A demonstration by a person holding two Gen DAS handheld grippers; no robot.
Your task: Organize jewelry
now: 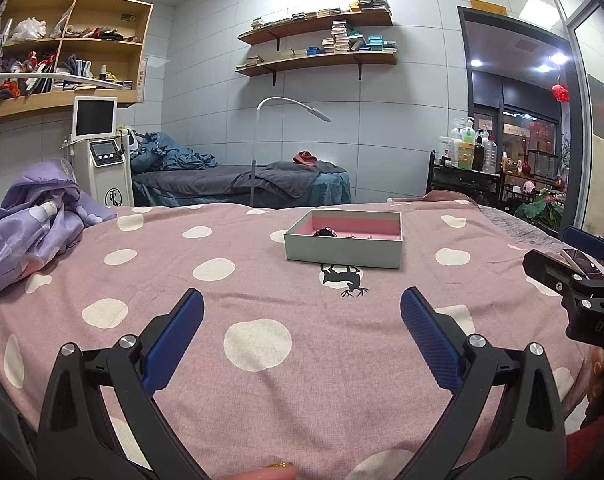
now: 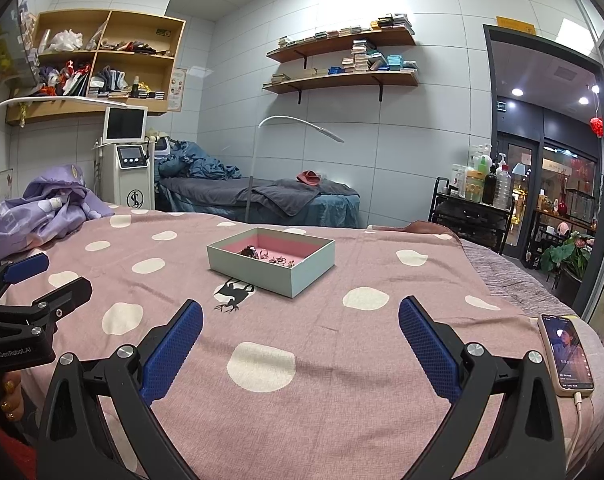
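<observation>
A grey box [image 2: 270,261] with a pink lining sits on the bed [image 2: 342,380], toward its far edge and about midway across, on a pink spotted cover. Small jewelry [image 2: 267,257] lies in a loose cluster on the box floor. Both grippers hover over the near edge, well apart from the box: the left gripper [image 1: 302,332] has its jaws wide open and empty, and so does the right gripper [image 2: 300,334]. A phone [image 2: 567,355] lies near the bed's right edge, cable plugged in.
</observation>
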